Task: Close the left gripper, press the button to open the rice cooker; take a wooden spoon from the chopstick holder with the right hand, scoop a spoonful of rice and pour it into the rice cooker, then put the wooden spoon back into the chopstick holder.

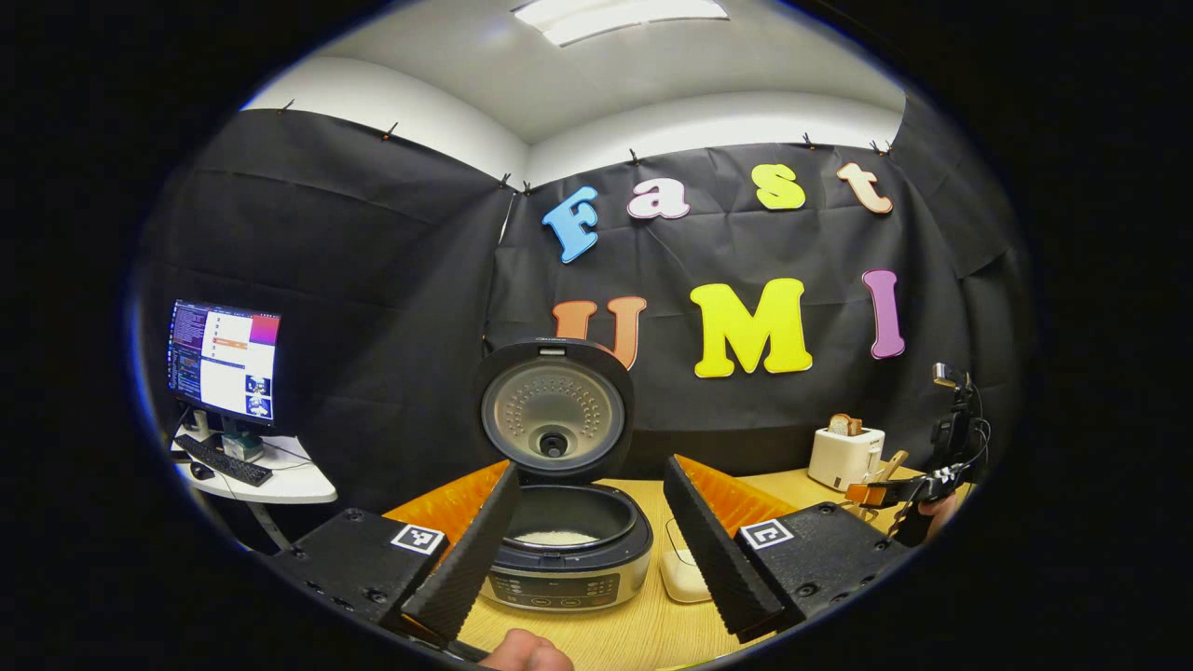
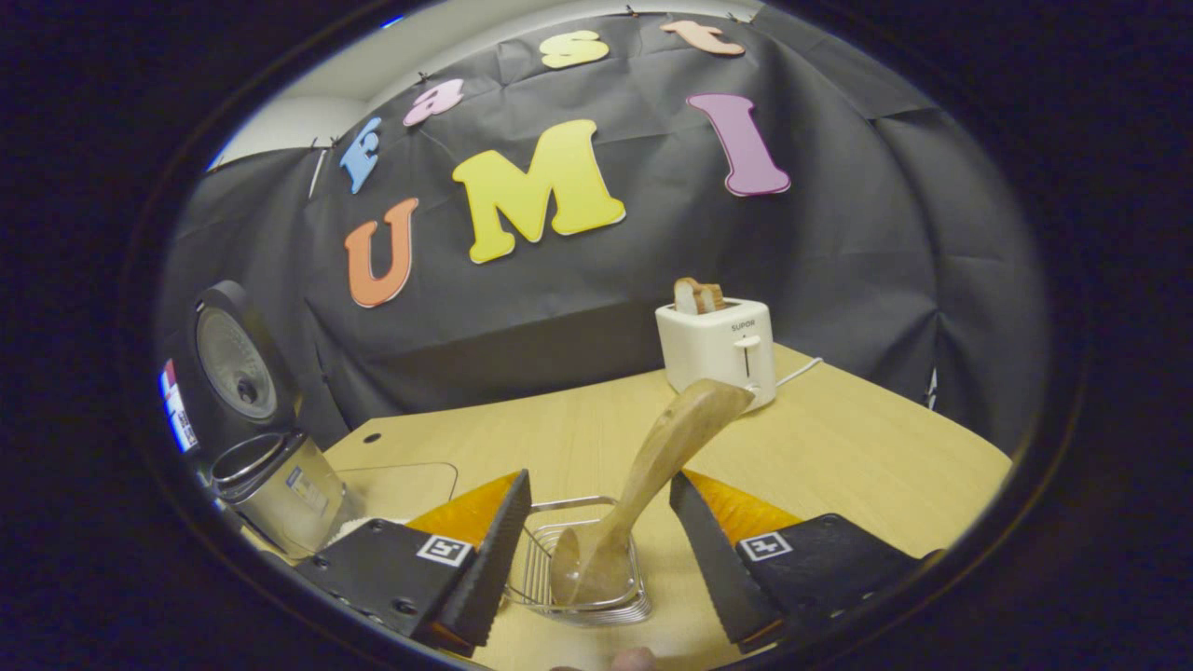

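Observation:
The rice cooker (image 1: 564, 550) stands with its lid (image 1: 555, 417) raised; white rice lies in the inner pot. My left gripper (image 1: 592, 559) is open in front of it, the fingers (image 1: 466, 559) flanking the cooker without touching it. A white rice container (image 1: 685, 573) sits right of the cooker. In the right gripper view, the wooden spoon (image 2: 657, 466) leans in the wire chopstick holder (image 2: 582, 573). My right gripper (image 2: 596, 559) is open, one finger on each side of the holder, and the spoon is apart from both. The cooker (image 2: 270, 480) shows at far left.
A white toaster (image 2: 718, 345) with bread slices stands at the back of the wooden table (image 2: 839, 447); it also shows as the toaster (image 1: 843, 455). The right gripper (image 1: 918, 489) and a hand are at far right. A monitor (image 1: 224, 359) and keyboard sit on a side desk at left.

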### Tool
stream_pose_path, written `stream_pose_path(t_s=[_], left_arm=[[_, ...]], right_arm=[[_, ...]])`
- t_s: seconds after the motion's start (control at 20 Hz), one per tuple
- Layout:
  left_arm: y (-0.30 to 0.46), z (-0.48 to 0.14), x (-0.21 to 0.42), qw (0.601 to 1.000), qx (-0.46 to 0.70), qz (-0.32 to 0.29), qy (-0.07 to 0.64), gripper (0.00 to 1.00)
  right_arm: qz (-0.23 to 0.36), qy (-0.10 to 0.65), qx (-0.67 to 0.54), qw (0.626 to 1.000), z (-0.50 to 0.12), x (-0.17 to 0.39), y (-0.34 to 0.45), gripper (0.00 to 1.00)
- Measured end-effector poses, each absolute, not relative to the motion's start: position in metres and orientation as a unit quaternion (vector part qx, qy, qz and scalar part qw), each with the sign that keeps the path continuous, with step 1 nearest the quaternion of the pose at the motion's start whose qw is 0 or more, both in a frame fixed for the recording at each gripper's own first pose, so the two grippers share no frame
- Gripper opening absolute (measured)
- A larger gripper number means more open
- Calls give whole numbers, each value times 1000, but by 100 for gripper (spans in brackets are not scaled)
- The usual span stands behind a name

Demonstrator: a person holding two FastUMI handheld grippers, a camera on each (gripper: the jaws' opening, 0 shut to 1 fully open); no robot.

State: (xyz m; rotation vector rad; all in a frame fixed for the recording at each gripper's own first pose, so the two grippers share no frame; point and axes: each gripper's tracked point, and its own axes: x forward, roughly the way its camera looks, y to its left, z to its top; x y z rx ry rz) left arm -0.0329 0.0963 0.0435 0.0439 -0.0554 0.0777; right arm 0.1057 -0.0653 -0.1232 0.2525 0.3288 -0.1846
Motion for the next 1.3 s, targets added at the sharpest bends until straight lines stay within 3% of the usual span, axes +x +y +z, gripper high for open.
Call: stream_pose_path(t_s=[0.05, 0.5, 0.65, 0.7, 0.75, 0.9, 0.95, 1.3], left_arm=[[94, 43, -33, 999, 24, 39, -27, 99], [72, 42, -35, 999, 29, 37, -25, 99], [69, 42, -32, 998, 30, 41, -28, 99], [69, 39, -31, 998, 27, 46, -24, 99], [69, 39, -32, 998, 24, 49, -25, 99], [66, 44, -27, 999, 23, 42, -15, 99], [69, 51, -25, 998, 28, 45, -17, 99], [80, 90, 7, 998, 47, 43, 0, 99]], right_arm=[[-93, 161, 129, 974, -122, 103, -67, 94], [-79, 143, 70, 984, -106, 35, -61, 96], [-65, 117, 48, 990, -92, 15, -53, 92], [-56, 110, 40, 992, -89, 11, -48, 96], [-47, 107, 29, 993, -90, 9, -41, 92], [-19, 98, 15, 995, -87, 6, -22, 96], [-13, 90, 14, 996, -83, 5, -18, 91], [40, 92, 44, 994, -101, 13, 7, 95]])
